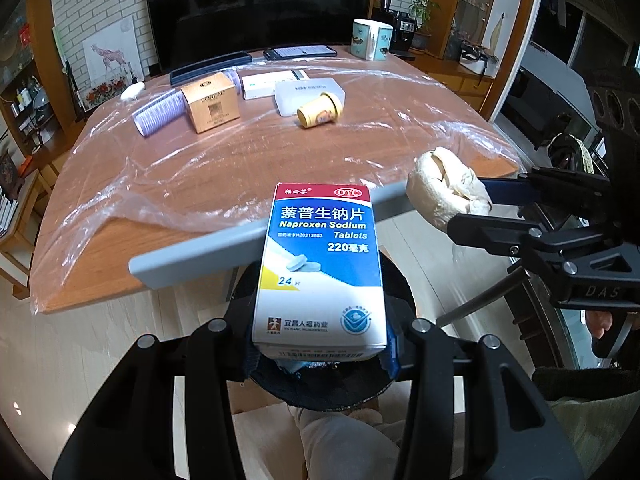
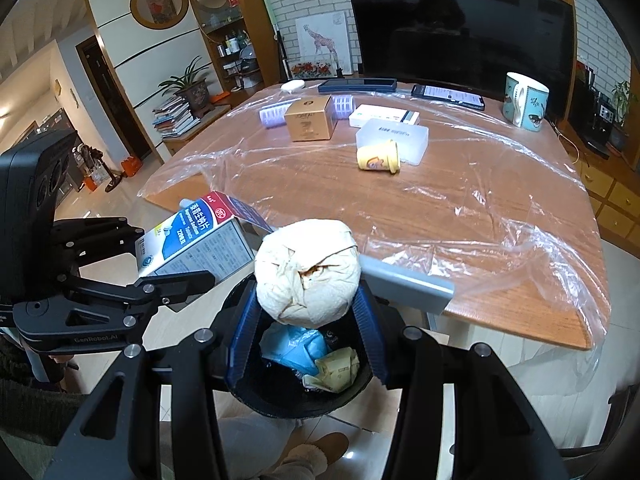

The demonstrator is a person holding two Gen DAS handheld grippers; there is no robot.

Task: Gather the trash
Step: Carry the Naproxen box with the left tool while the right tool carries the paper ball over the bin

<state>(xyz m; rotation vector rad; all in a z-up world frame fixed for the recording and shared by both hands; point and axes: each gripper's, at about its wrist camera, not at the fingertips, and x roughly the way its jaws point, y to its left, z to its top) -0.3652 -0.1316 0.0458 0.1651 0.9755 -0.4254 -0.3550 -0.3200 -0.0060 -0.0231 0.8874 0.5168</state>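
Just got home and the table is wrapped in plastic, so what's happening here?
A person is clearing rubbish with a handheld gripper in each hand. The left gripper holds a medicine box, the right gripper a wad of paper, both above a black bin beside the table. The bin already holds scraps. A yellow cup lies tipped on the table.

Ahead of the grippers, the tabletop [image 2: 460,216] bore one mug [image 2: 525,100], one yellow cup [image 2: 378,157], one gold box [image 2: 310,120] and two phones [image 2: 448,96].
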